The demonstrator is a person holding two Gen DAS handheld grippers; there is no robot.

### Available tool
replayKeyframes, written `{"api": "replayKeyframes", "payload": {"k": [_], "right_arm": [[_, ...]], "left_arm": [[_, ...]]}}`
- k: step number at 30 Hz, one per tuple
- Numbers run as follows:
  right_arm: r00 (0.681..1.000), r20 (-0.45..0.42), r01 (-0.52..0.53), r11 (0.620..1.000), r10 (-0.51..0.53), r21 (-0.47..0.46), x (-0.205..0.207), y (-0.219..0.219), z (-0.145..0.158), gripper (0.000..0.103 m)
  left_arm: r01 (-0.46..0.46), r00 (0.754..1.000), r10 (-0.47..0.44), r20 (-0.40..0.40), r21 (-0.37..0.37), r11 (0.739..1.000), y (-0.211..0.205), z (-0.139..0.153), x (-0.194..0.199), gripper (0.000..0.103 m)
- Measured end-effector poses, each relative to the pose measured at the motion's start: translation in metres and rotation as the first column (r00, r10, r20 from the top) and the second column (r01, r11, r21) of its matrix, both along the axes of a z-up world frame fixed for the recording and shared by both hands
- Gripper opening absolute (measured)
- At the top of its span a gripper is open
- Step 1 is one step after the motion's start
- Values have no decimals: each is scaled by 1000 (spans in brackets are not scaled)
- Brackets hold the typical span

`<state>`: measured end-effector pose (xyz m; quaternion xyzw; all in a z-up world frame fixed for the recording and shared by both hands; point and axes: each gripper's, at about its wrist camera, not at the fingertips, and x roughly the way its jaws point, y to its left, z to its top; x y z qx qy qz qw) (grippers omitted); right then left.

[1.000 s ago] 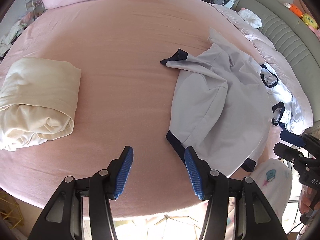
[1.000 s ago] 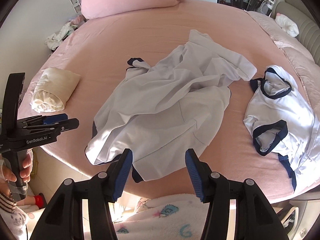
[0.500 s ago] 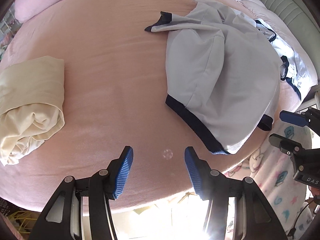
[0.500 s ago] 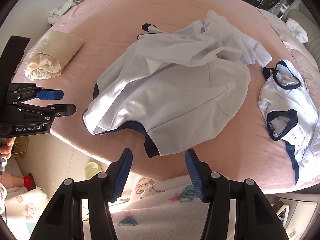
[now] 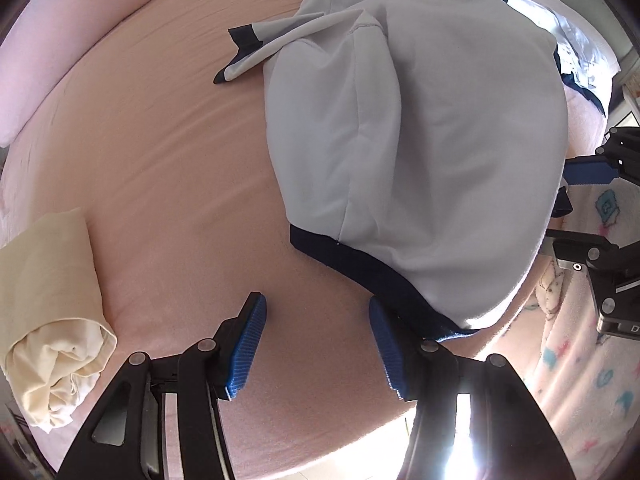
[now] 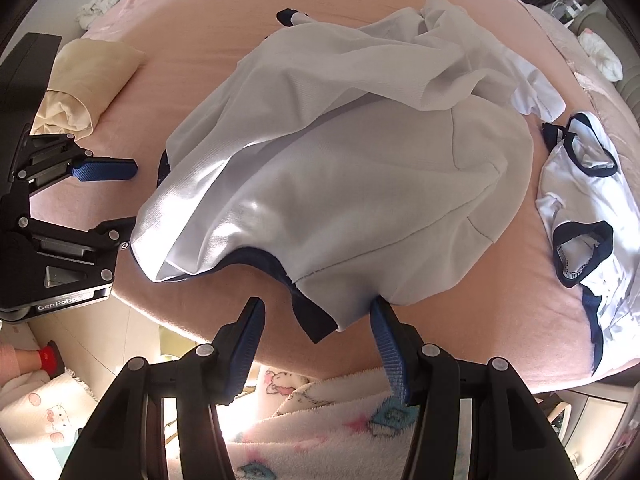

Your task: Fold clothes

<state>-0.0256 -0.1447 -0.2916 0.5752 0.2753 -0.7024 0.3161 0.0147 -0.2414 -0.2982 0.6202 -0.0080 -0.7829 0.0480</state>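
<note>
Bright daylight from low in front, blowing out white between the left gripper arms. Sheen on the grey garment near the bed edge. Strong fisheye bending, dark vignette at corners. Sharp throughout, soft shadows.

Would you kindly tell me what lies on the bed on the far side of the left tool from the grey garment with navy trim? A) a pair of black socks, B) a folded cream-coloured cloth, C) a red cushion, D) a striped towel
B: in the left wrist view a folded cream-coloured cloth lies on the pink bed beyond the open left tool, opposite the grey garment.
</note>
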Motion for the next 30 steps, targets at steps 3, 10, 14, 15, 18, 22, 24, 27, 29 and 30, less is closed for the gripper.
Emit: {"api": "replayKeyframes", "payload": {"k": [3,10,14,15,18,22,24,27,29,30], "right_arm": [[999,23,28,1000,-28,-2,-7,2,-5,54],[990,73,127,992,-124,-25,-26,13,-11,54],[967,92,243,969,-238,-51,-37,30,-11,54],[960,93,270,961,-264,-55,-39,35,-10,54],[951,67,307,949,-303,-63,-42,45,-6,54],[935,32,355,930,-354,-90,-44,60,5,54],[929,16,369,925,-369,-93,-46,66,9,54],[924,0,379,920,-381,-96,-50,74,13,54],[923,-9,383,918,-386,-100,-51,80,19,54],[921,-13,385,917,-388,-103,-52,83,22,54]], "left_arm": [[1,1000,-1,-1,-5,1000,-2,0,-5,51],[-61,997,63,-45,56,997,-7,1,-11,51],[-164,979,180,-92,157,974,-15,4,-11,51],[-184,974,204,-100,177,967,-17,5,-11,51],[-223,961,250,-119,206,953,-21,11,-10,51],[-249,949,279,-145,199,948,-25,24,-8,51],[-252,947,281,-155,182,950,-26,30,-7,51],[-274,942,296,-157,151,950,-32,35,-5,51],[-298,935,320,-153,148,943,-36,36,-3,51],[-308,931,331,-153,157,938,-36,36,-3,51]]}}
